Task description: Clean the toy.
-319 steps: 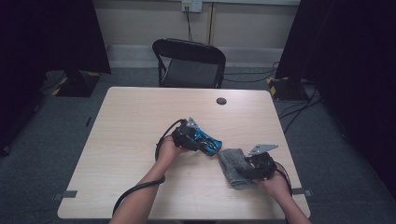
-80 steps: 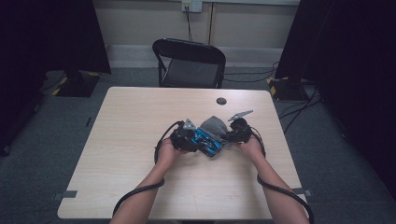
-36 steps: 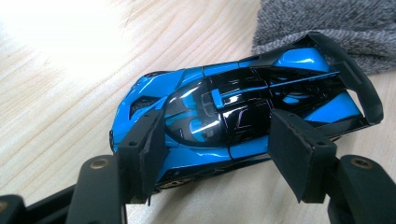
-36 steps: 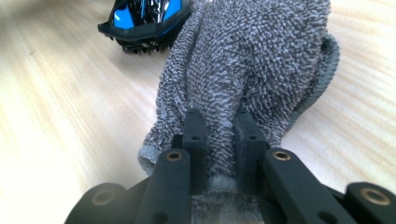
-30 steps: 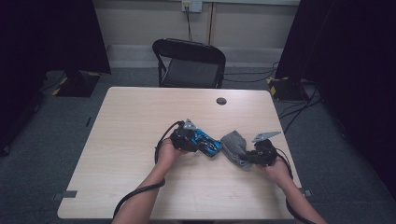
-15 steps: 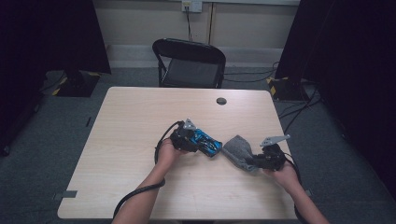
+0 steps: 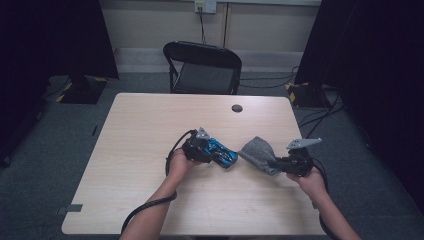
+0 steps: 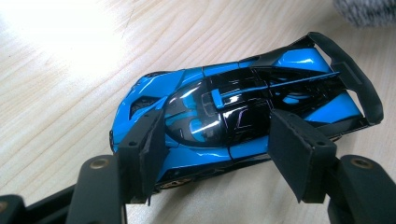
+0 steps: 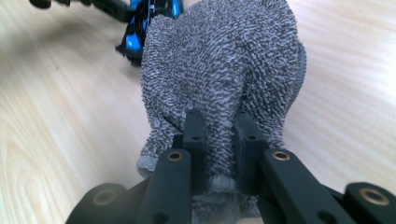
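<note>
A glossy blue and black toy car lies on the wooden table, and my left gripper is shut on its sides. In the left gripper view the two pads press the car just behind its cabin, with the rear wing pointing away to the right. My right gripper is shut on a bunched grey cloth, held just right of the car. In the right gripper view the cloth is pinched between the jaws of the right gripper and hides most of the car.
A black folding chair stands behind the table's far edge. A small dark round disc sits on the table near the back. Cables trail from both grippers. A corner of the cloth shows beyond the car.
My right gripper has carried the grey cloth to the right, away from the car, and lifted it slightly. The left gripper and the car have stayed put.
</note>
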